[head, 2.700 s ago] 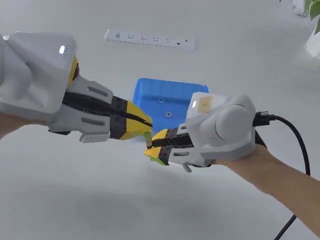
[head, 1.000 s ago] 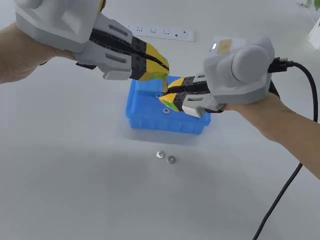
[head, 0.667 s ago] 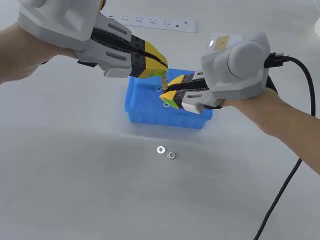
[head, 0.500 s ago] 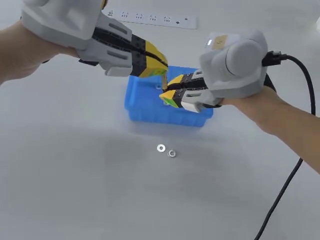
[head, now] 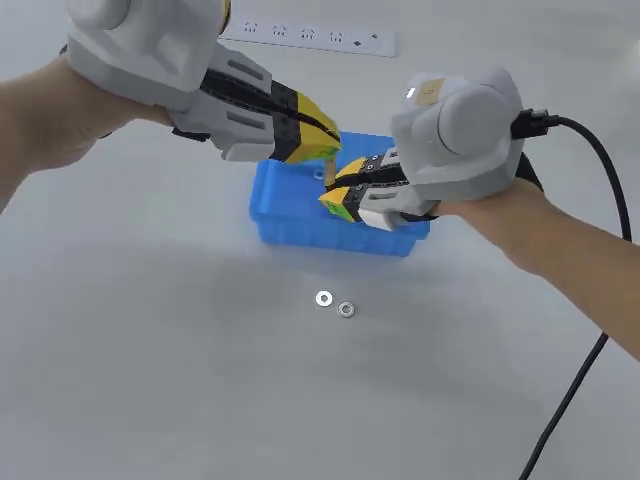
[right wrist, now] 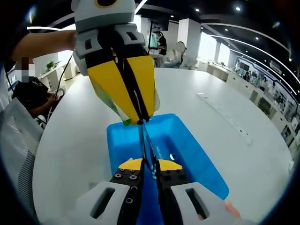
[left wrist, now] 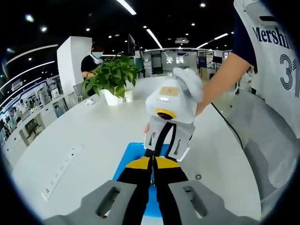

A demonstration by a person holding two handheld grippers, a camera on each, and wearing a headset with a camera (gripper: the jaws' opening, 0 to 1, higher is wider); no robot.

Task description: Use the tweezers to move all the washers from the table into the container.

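Note:
A blue container (head: 290,215) sits mid-table, and two washers (head: 323,298) (head: 346,309) lie on the table just in front of it. My left gripper (head: 328,150) reaches in from the upper left and is shut on the top end of the thin metal tweezers (head: 328,172). My right gripper (head: 335,195) comes from the right and is shut on the tweezers lower down. In the right gripper view the tweezers (right wrist: 144,140) run from the left gripper (right wrist: 140,117) to my right gripper (right wrist: 150,168), above the container (right wrist: 197,164). A small pale spot (right wrist: 172,157) lies inside it.
A white power strip (head: 310,37) lies at the far side of the table. A black cable (head: 600,250) trails from the right gripper toward the lower right. A potted plant (left wrist: 110,79) stands at the table's far end, and people sit nearby.
Both grippers with the tweezers have moved from low in front of the container to above it. Over the last second they have barely shifted; the camera has drifted.

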